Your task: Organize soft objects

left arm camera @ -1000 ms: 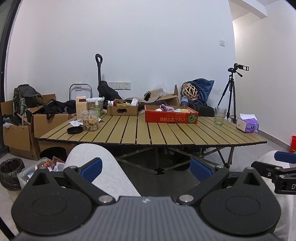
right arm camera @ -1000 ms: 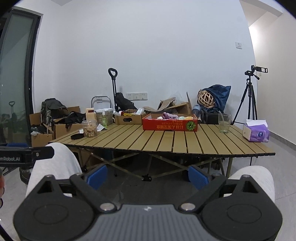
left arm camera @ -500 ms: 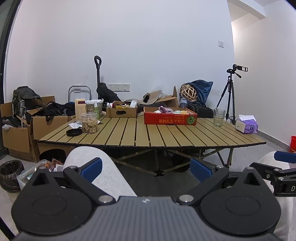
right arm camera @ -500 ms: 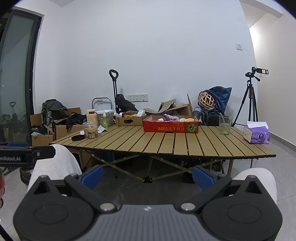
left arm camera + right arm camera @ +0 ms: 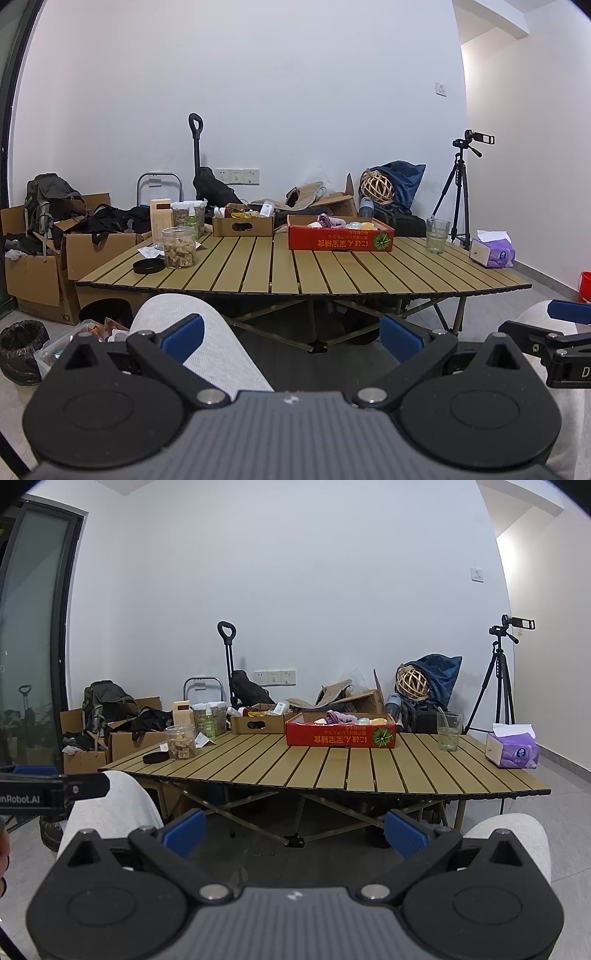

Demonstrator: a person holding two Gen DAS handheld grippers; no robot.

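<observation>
1. White walls back a slatted wooden worktop (image 5: 332,269) on folding legs.
2. Toward its far edge sits a red cardboard box (image 5: 340,238) holding soft objects (image 5: 332,220): purple cloth plus pale white, green and yellow pieces.
3. Left of it stand a brown cardboard box (image 5: 242,225), a jar of snacks (image 5: 180,247) and a black lid (image 5: 148,266); right, a glass (image 5: 437,236) and a purple tissue pack (image 5: 493,253).
4. Both tools hover low before the worktop, over grey-trousered knees: left tool (image 5: 291,334) and right tool (image 5: 295,829) spread wide, holding nothing.
</observation>
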